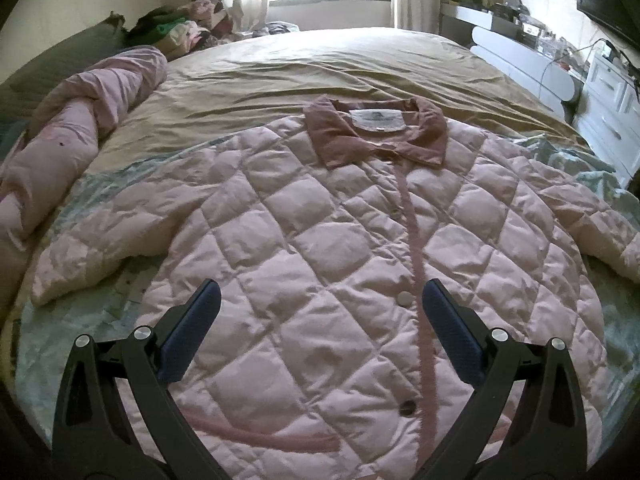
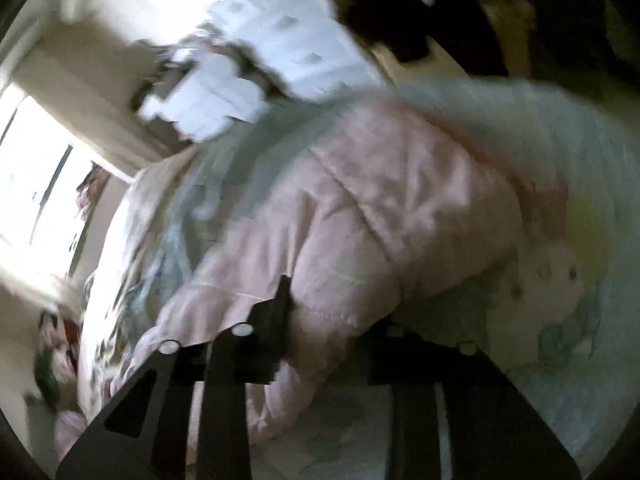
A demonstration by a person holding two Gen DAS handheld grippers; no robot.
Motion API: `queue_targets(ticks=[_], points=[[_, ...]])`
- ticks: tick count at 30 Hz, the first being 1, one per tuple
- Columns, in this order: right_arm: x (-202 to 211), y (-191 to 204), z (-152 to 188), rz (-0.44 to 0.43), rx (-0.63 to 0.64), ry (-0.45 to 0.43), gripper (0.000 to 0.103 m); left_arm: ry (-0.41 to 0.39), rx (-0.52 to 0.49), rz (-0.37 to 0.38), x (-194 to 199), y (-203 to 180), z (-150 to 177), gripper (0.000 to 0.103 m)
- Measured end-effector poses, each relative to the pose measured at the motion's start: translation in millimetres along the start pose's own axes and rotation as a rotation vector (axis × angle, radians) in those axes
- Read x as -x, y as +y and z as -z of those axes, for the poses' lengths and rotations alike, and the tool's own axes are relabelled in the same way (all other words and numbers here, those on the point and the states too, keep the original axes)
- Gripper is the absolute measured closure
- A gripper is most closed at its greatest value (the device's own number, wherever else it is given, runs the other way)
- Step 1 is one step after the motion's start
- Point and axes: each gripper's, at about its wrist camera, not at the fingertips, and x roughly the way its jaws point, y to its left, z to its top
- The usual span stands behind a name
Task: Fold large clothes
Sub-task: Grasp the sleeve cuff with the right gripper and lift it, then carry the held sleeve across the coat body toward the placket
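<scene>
A pale pink quilted jacket (image 1: 320,240) lies flat and face up on the bed, its darker pink collar (image 1: 376,132) at the far end and both sleeves spread out to the sides. My left gripper (image 1: 320,292) hovers open over the jacket's lower front, with nothing between its blue pads (image 1: 192,332). In the blurred, tilted right wrist view, my right gripper (image 2: 336,320) is shut on the end of a pink sleeve (image 2: 380,208), and the fabric bulges out between its black fingers (image 2: 280,304).
The bed has a tan sheet (image 1: 320,68) and a light patterned cover (image 2: 580,320) under the jacket. A rolled pink quilt (image 1: 80,120) lies along the left edge. A pile of clothes (image 1: 180,28) sits at the far left, and white drawers (image 1: 608,96) stand on the right.
</scene>
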Motion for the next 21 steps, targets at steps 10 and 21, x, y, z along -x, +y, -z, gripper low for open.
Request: queue_targets(ticks=[10,21], points=[[81.0,116.7,-6.7,-0.173,0.341,-0.14,0.085,-0.04,0.043,-0.023,21.5,28.1,-12.9,0.008],[134.8,251.0,39.8,-0.312,0.605,-0.19,0.087,-0.046,0.059,-0.007,27.5,54.8,-17.5,0.008]])
